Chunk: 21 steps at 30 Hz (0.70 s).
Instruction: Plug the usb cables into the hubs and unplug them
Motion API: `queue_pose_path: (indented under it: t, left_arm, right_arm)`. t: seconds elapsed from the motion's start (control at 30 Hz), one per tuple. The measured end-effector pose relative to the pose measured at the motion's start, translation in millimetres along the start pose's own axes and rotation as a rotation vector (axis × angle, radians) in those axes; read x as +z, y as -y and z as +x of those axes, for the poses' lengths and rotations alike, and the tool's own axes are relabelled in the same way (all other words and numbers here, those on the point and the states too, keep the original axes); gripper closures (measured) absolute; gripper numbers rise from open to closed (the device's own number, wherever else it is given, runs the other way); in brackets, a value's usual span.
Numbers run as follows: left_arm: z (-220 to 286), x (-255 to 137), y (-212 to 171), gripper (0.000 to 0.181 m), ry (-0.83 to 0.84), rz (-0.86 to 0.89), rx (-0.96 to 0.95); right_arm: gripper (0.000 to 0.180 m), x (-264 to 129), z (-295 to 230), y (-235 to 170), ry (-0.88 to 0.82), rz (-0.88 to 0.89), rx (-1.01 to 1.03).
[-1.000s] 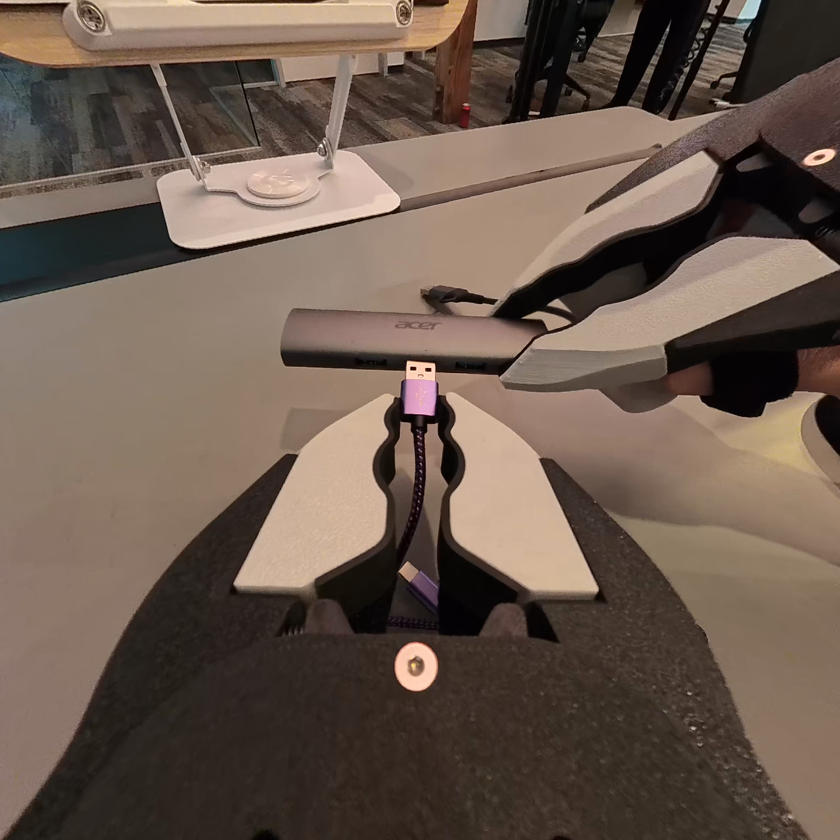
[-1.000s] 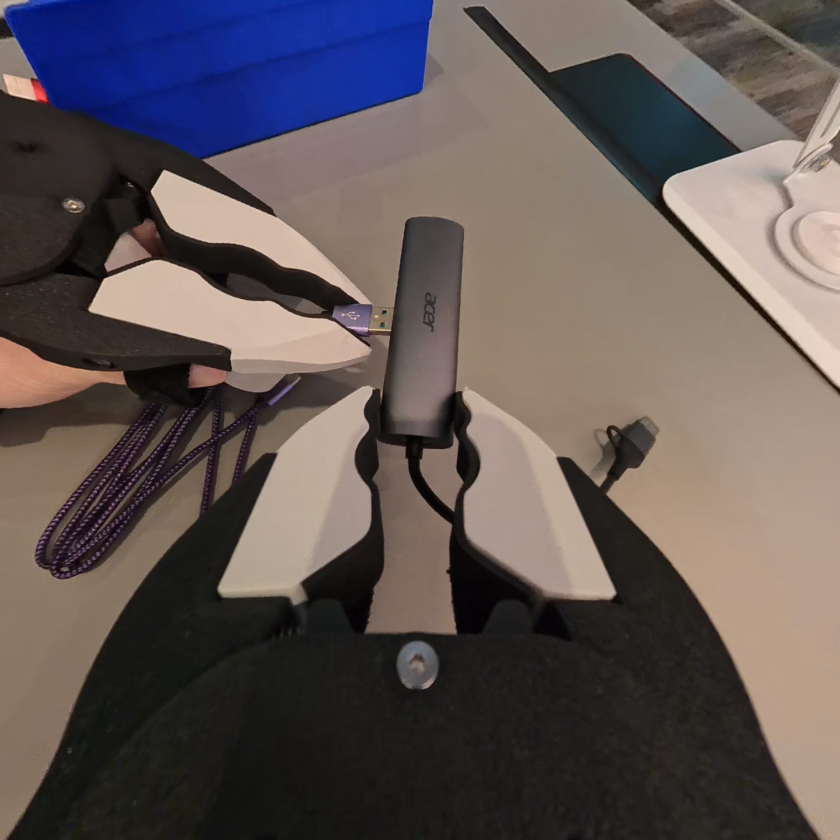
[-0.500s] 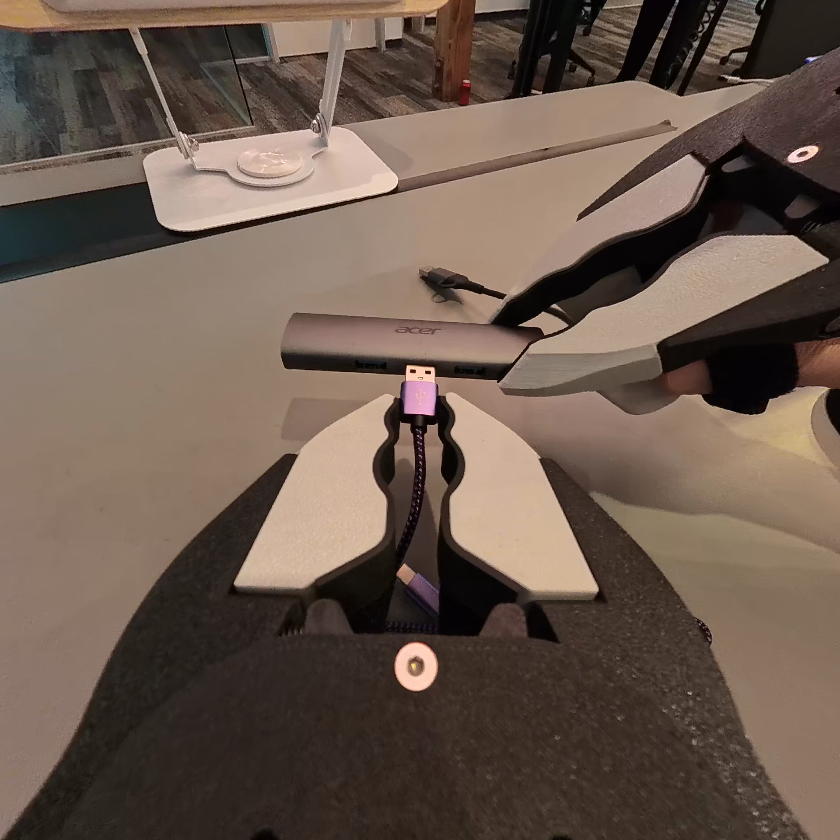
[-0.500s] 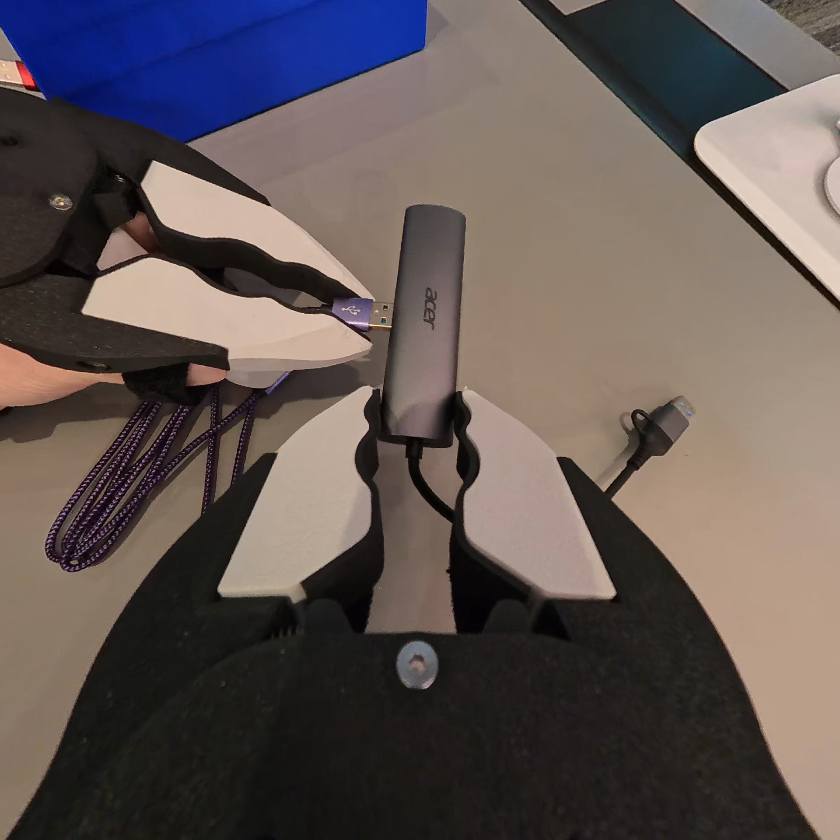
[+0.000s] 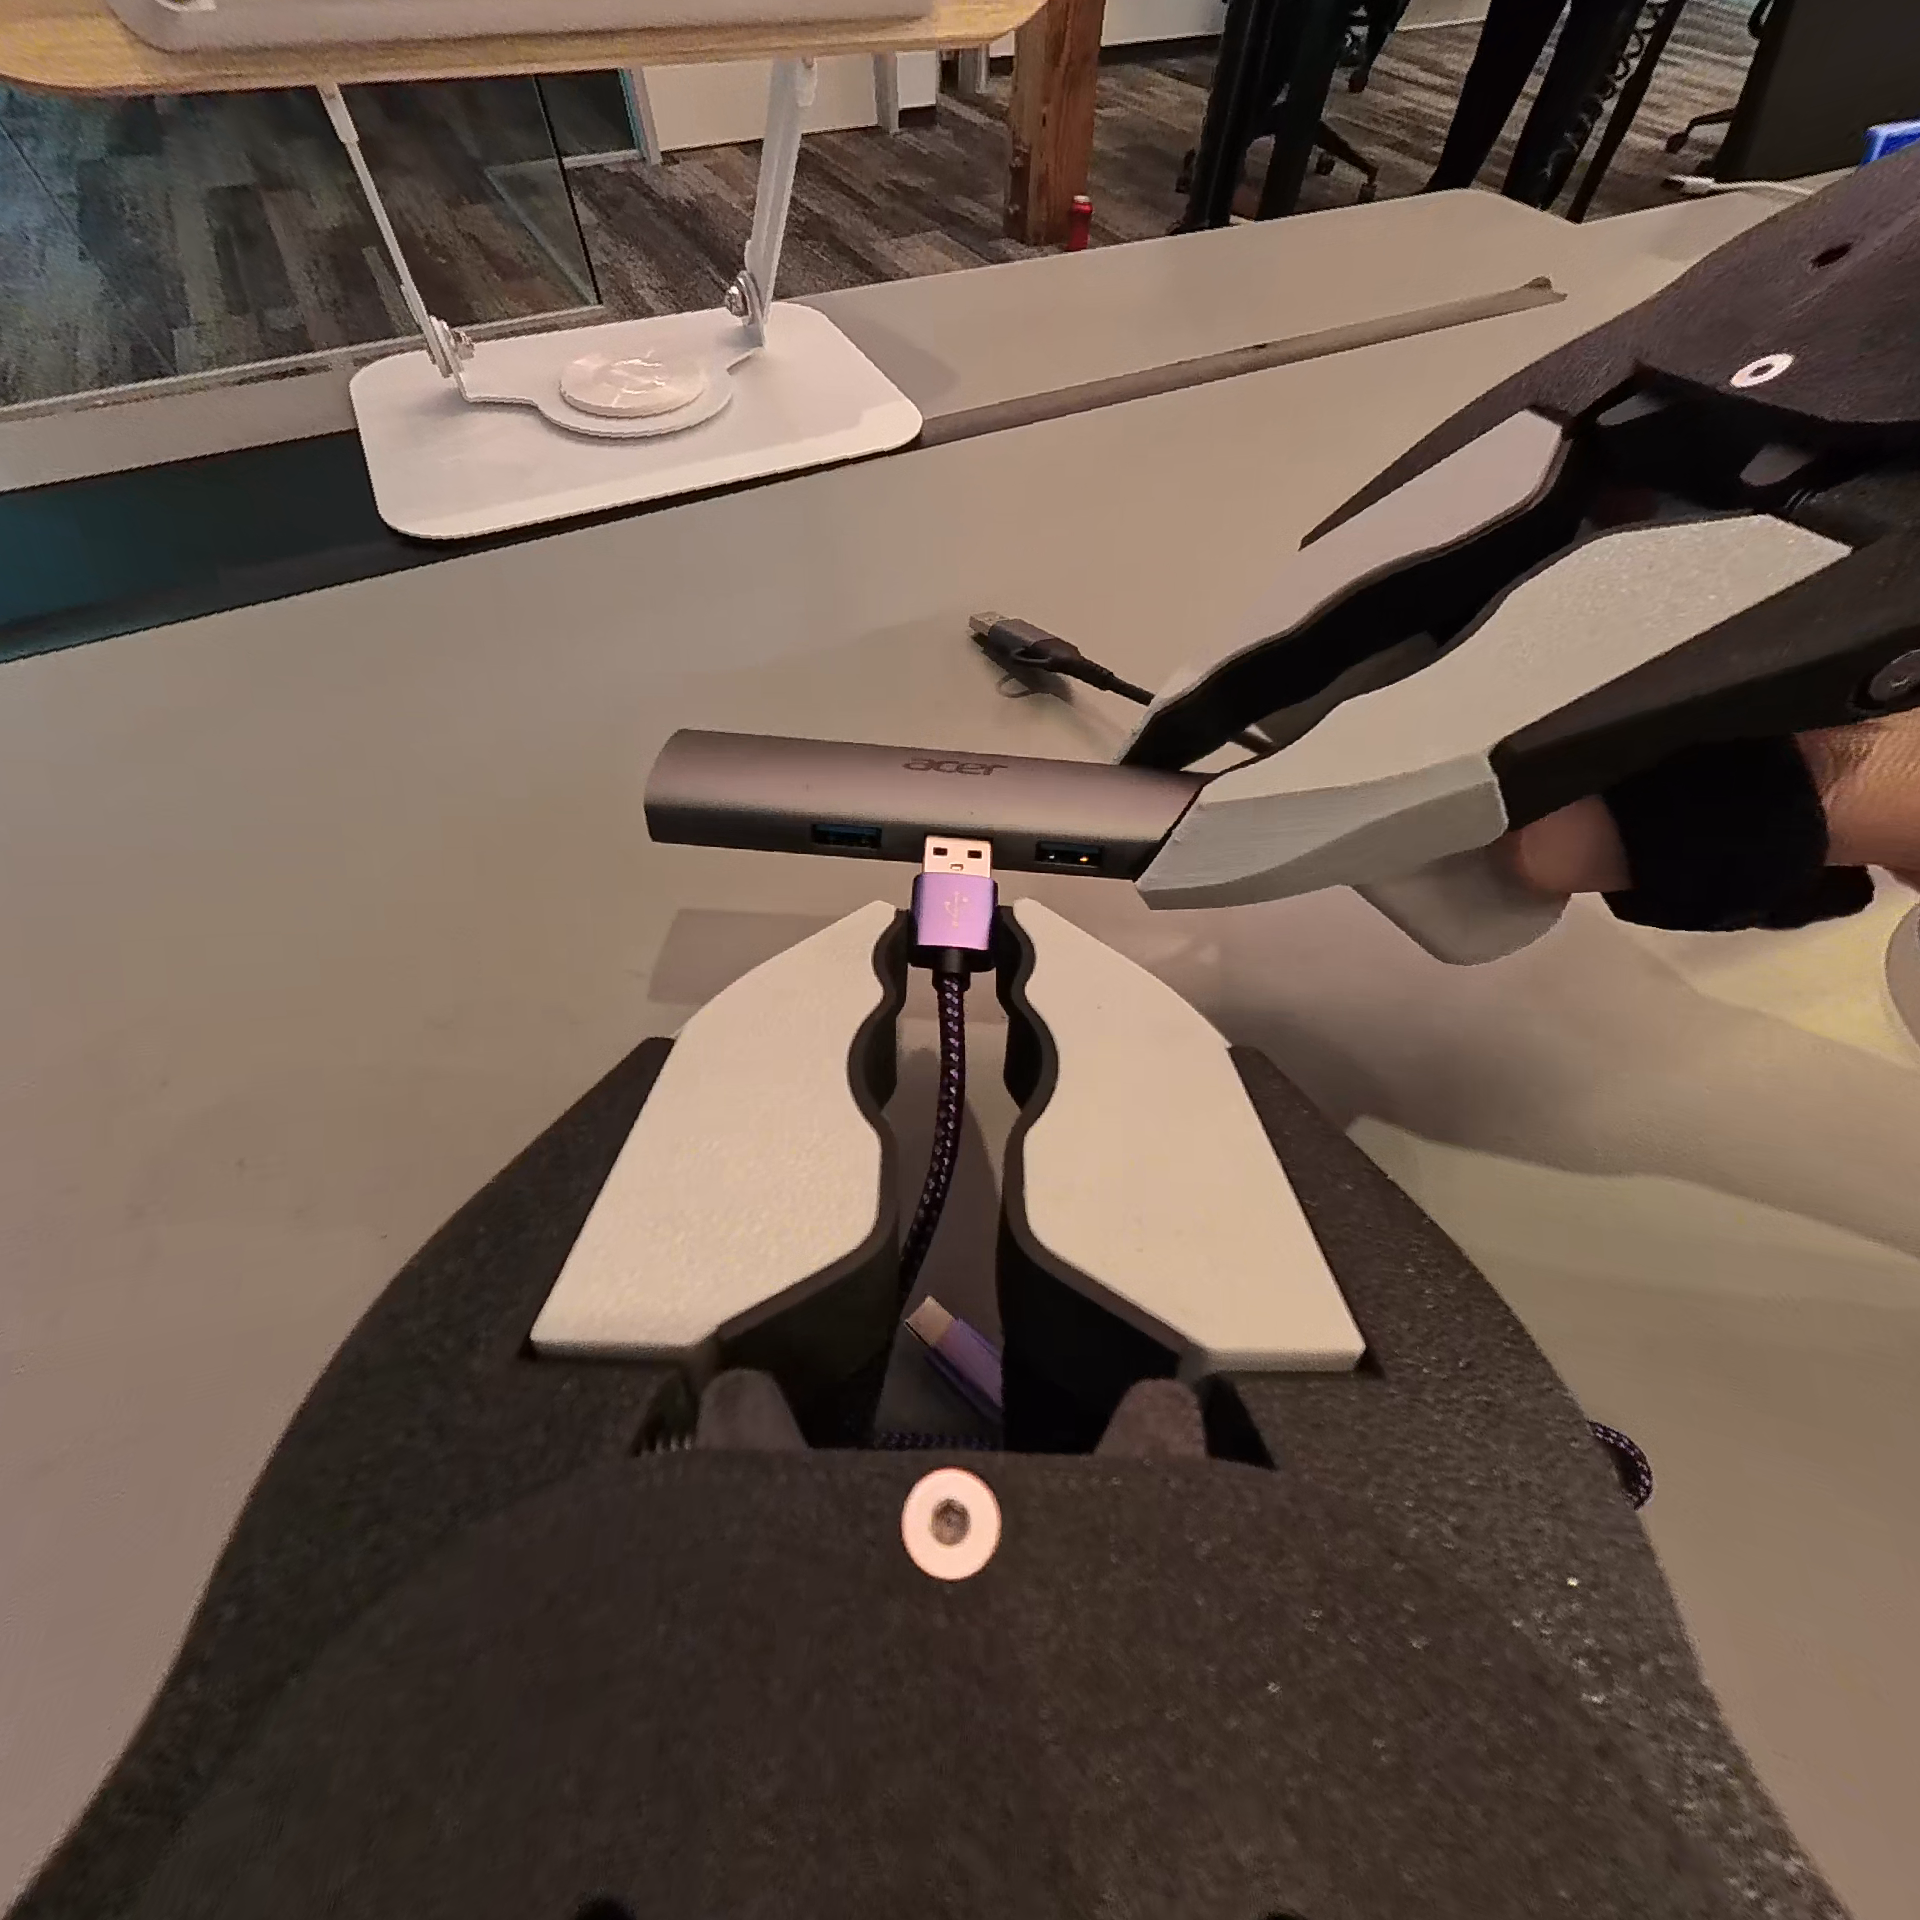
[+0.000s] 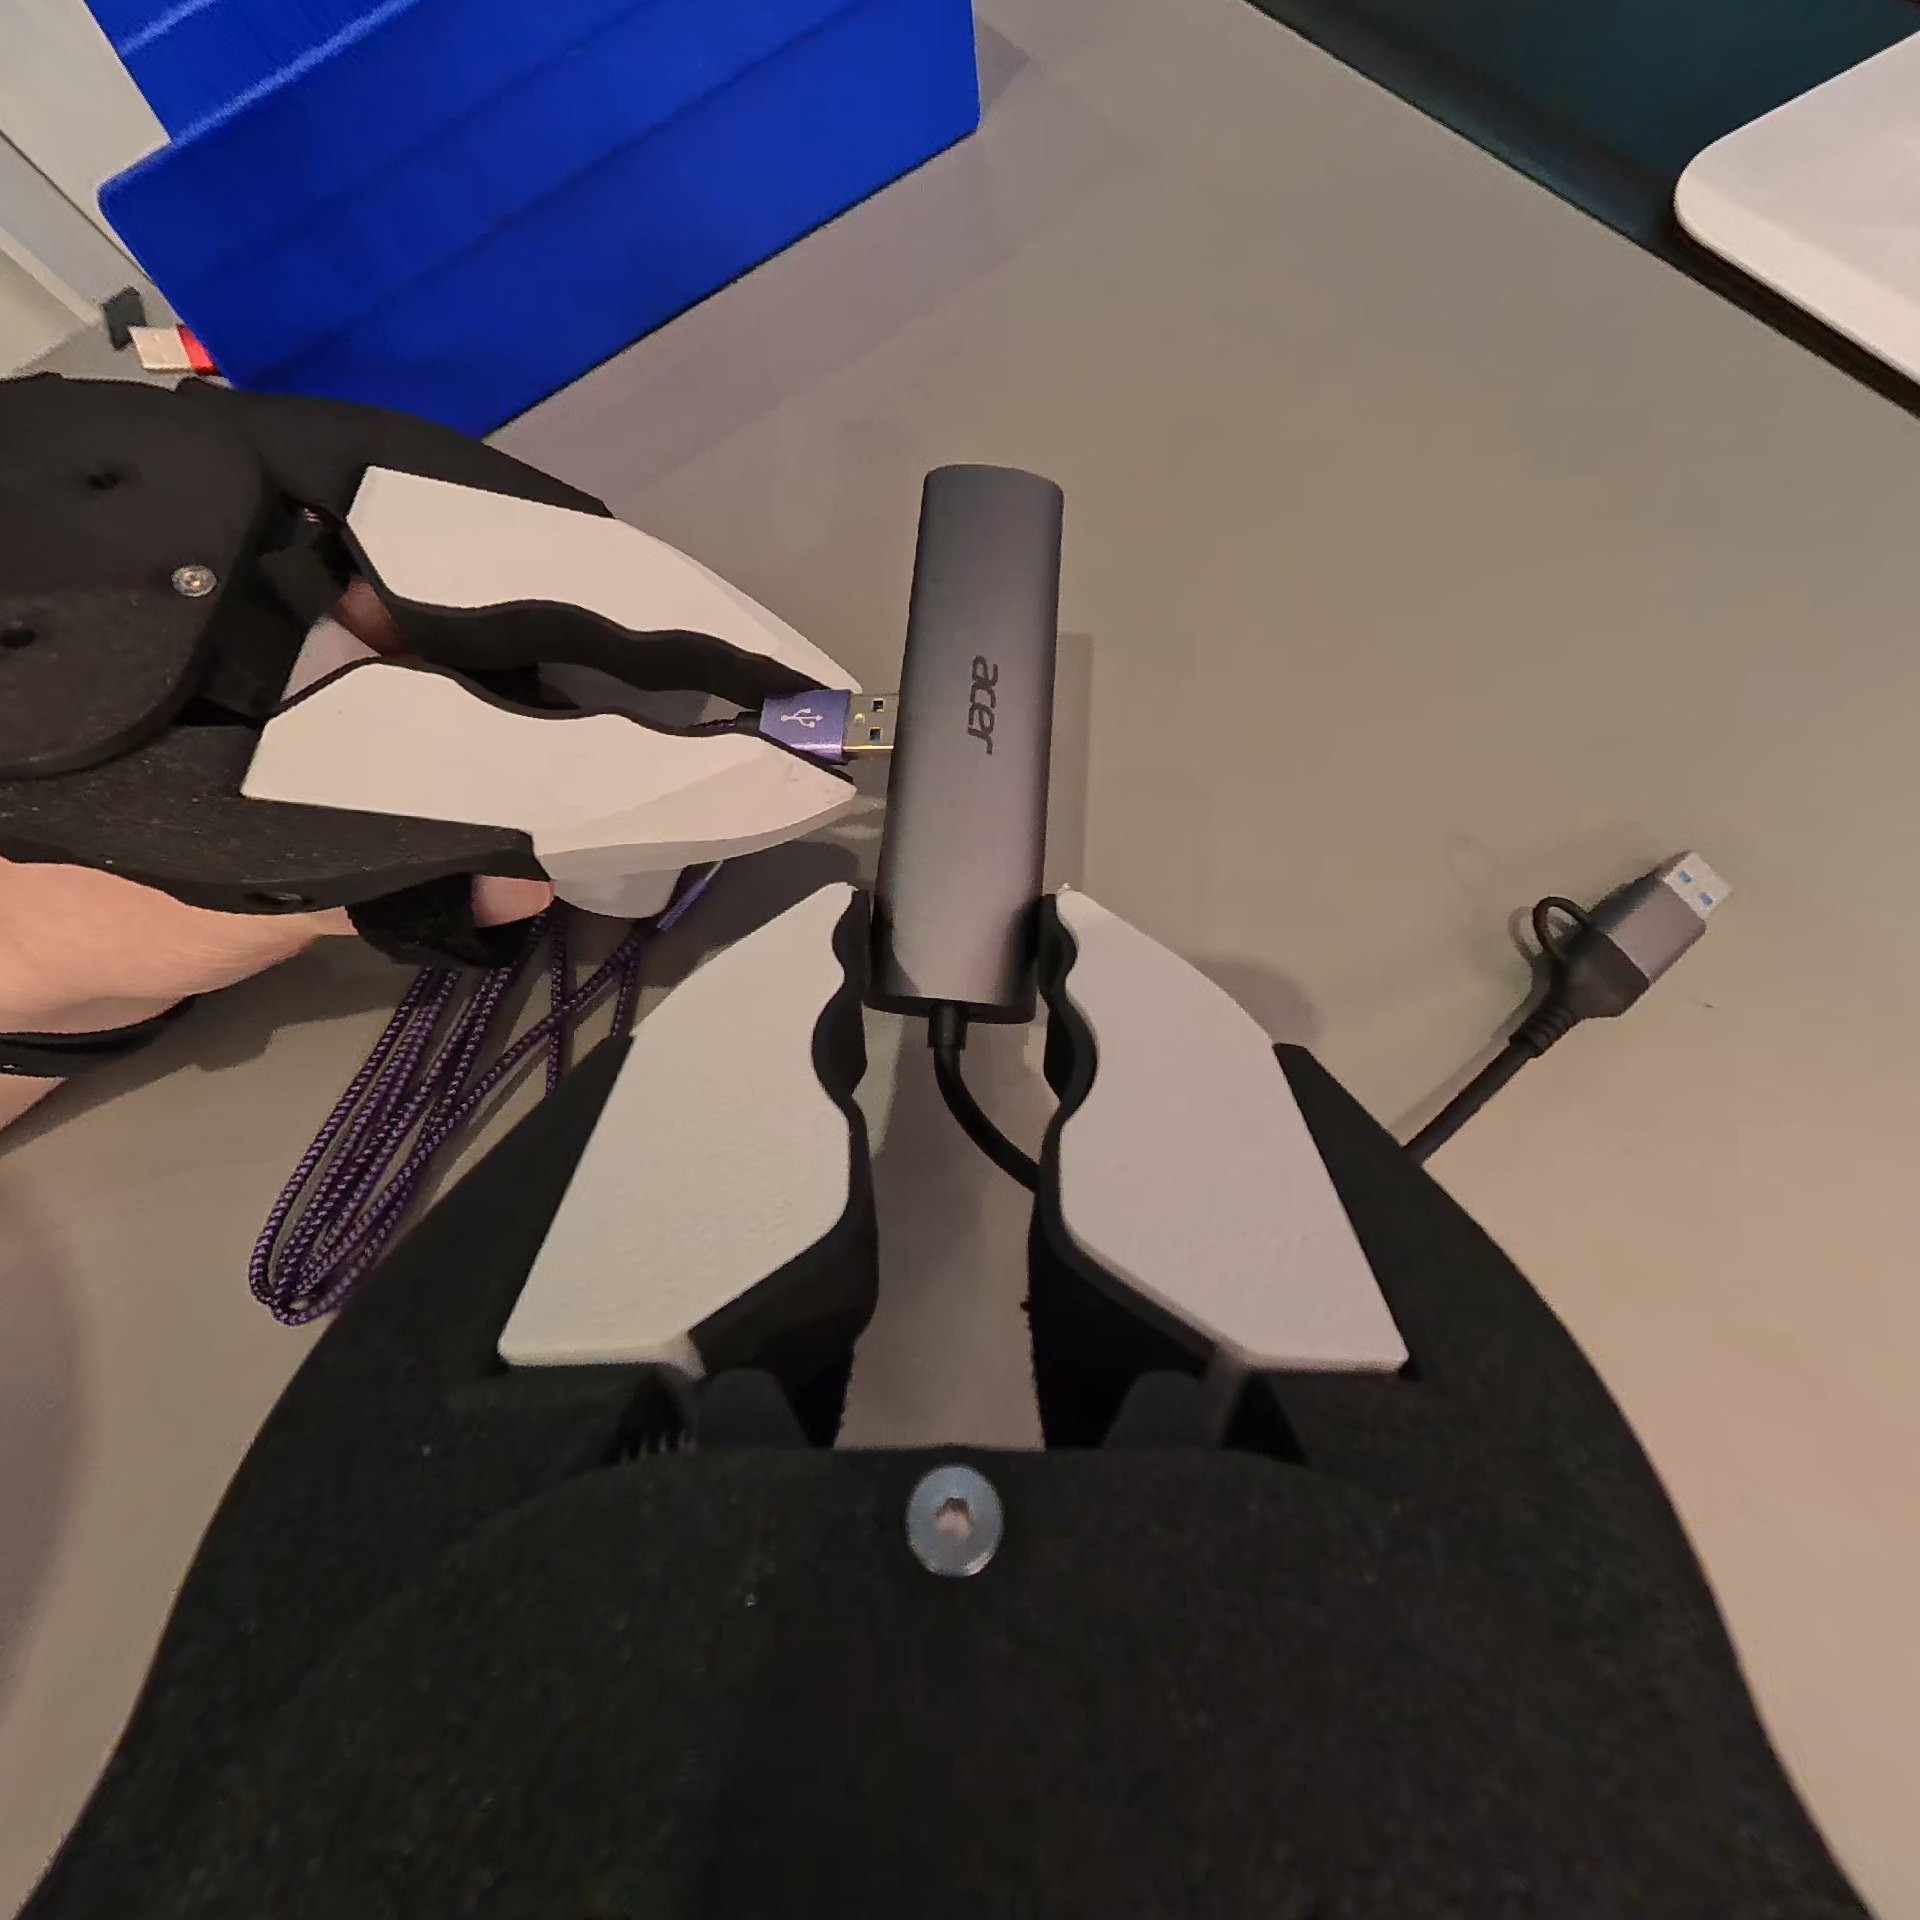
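The blue bin (image 6: 540,187) stands at the far left of the surface (image 6: 1351,520); its inside is hidden from both cameras, so its contents cannot be told.

The hub (image 5: 914,805) is a slim dark grey bar with rounded ends, held clear above the surface. The right hand-held gripper (image 6: 951,951) pinches its cabled end between both fingers. Its long side shows two blue ports with a third place between them covered by the plug. A black lead leaves the gripped end and runs to a grey plug (image 6: 1631,925) with a blue tongue, lying on the surface to the right.

The usb cable (image 5: 940,1122) is braided purple and black with a purple metal plug (image 5: 954,909). The left hand-held gripper (image 5: 951,925) is pressed on that plug's shell, the cable passing back between its fingers. The silver tip meets the hub's side at the middle place; whether it has entered the port or only touches it cannot be settled from either view. The rest of the cable lies in loose loops (image 6: 416,1143) on the surface under the left hand-held gripper, and a second purple connector (image 5: 961,1361) shows behind the fingers.

The surface is plain matt grey. A white stand base (image 5: 634,426) sits at its far edge. Beyond lie dark wood-pattern flooring, a wooden post (image 5: 1049,114) and chair legs.
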<state>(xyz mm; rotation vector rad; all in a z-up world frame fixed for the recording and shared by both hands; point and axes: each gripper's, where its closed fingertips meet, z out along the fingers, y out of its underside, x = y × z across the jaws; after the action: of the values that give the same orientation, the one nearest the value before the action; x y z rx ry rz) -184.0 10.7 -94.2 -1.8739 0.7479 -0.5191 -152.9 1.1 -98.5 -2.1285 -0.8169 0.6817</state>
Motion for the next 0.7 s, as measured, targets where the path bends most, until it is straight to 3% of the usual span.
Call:
queue_pose_path:
  t: [0.47,0.7]
  left_arm:
    - [0.1,0.4,0.7,0.165,0.007,0.003,0.002]
    - [0.5,0.5,-4.1,0.165,-0.013,-0.049,0.013]
  right_arm:
    - [0.149,0.7,0.7,-0.9,0.034,0.004,0.033]
    - [0.15,1.1,2.3,-2.4,-0.029,-0.027,-0.076]
